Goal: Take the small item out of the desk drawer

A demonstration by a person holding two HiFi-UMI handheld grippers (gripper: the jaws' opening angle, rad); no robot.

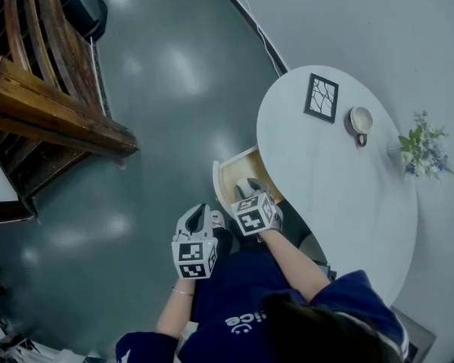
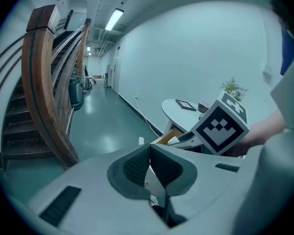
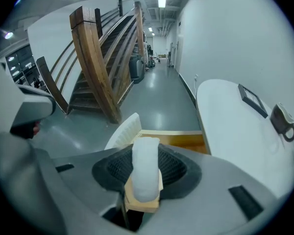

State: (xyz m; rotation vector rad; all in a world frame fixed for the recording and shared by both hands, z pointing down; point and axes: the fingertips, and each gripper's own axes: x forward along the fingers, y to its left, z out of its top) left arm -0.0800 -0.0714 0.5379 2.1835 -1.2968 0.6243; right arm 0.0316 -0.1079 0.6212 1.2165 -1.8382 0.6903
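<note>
The wooden drawer (image 1: 234,174) stands pulled out from under the white desk (image 1: 325,165); its white ridged front (image 3: 123,129) and tan floor (image 3: 179,140) show in the right gripper view. My right gripper (image 1: 247,190) hovers over the drawer, shut on a small white oblong item on a tan base (image 3: 145,173) that stands between its pads. My left gripper (image 1: 200,216) hangs left of the drawer, over the floor, with its pads (image 2: 137,164) pressed together and nothing held.
On the desk stand a framed picture (image 1: 321,97), a cup (image 1: 361,121) and a small flower plant (image 1: 423,148). A wooden staircase (image 1: 45,82) rises at the left, across the grey-green floor (image 1: 166,89). A cable (image 1: 259,32) runs along the wall.
</note>
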